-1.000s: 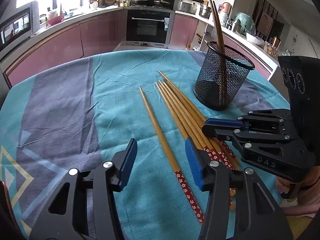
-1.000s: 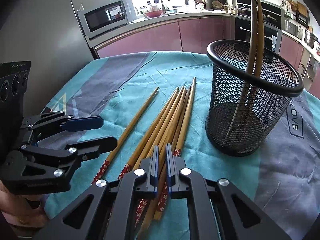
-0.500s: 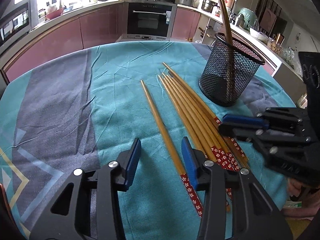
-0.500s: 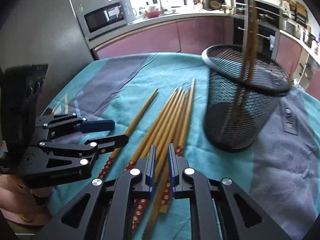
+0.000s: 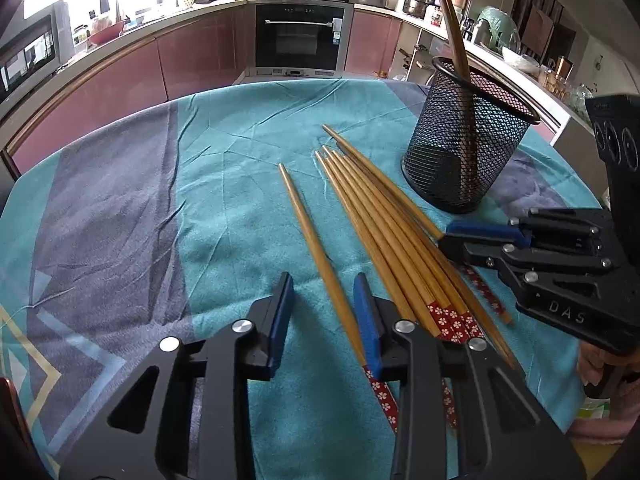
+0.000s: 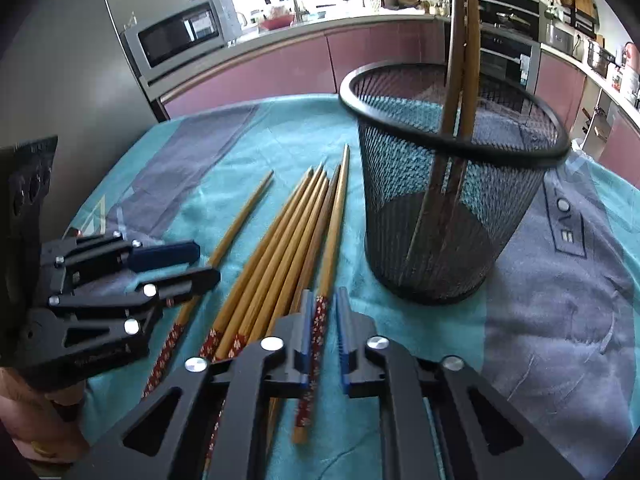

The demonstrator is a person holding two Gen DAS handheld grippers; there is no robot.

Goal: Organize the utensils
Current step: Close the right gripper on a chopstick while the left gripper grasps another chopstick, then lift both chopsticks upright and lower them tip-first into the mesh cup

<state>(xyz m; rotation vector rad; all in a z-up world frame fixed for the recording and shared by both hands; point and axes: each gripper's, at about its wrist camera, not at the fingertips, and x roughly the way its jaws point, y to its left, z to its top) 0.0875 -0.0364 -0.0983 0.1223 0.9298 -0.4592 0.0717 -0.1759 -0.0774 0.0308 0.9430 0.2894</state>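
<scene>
Since a second ago: right gripper (image 6: pixel 323 334) gone from nearly clenched to slightly parted, now straddling the red flowered end of the outermost chopstick (image 6: pixel 326 264) in the bundle (image 6: pixel 276 256). Left gripper (image 5: pixel 323 312) slid forward too, released and wide, with the lone chopstick (image 5: pixel 316 252) running between its fingers. Nothing grasped yet on either side, looks like.

Everything lying flat on the teal cloth of the worktop (image 5: pixel 224 184), just beside the mesh holder (image 6: pixel 448 216), which already has two chopsticks (image 6: pixel 460 60) standing in it.

Tips for the pick, just a guess from the setup:
- Close on the patterned end only, not the neighbour touching it. Bundle packed tight, so easy to pinch two.
- Squeeze square across the stick, otherwise likely to roll out on the cloth.
- Lift the gripped end first, then swing upright before going over the rim. Holder looks light, could tip if bumped.
- Same drill on the left, plenty of room there.
</scene>
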